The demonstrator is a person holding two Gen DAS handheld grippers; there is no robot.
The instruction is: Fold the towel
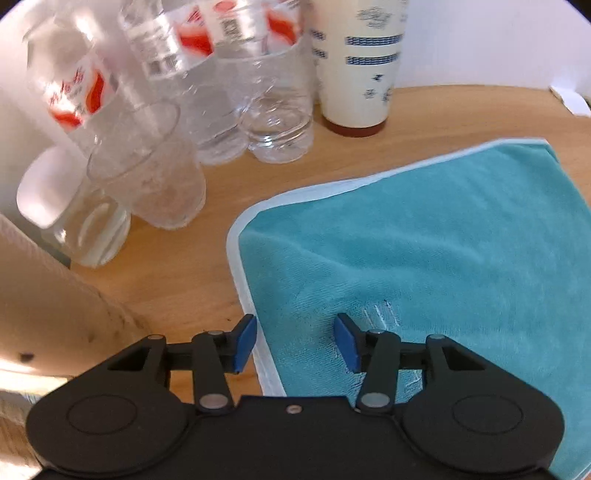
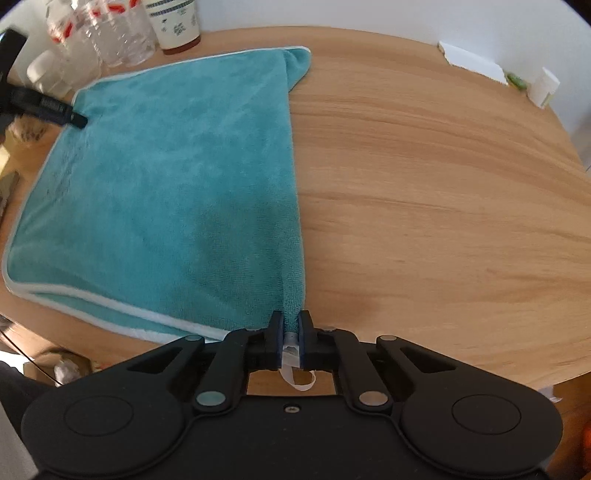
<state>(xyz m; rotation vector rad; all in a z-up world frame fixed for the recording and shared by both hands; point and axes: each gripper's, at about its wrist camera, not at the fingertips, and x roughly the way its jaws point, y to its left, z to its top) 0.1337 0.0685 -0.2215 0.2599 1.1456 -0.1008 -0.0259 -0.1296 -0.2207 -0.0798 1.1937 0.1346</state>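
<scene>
The teal towel (image 2: 166, 177) lies doubled on the bench (image 2: 424, 166), one fold apparently done. The right gripper (image 2: 288, 332) pinches its near corner; the left gripper (image 1: 295, 339) straddles the side edge, released. Another fold likely remains.

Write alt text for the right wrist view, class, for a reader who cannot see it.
The right gripper is shut on the near corner of a teal towel lying folded on a wooden table. Plastic bottles and a paper cup stand beyond the towel.
</scene>
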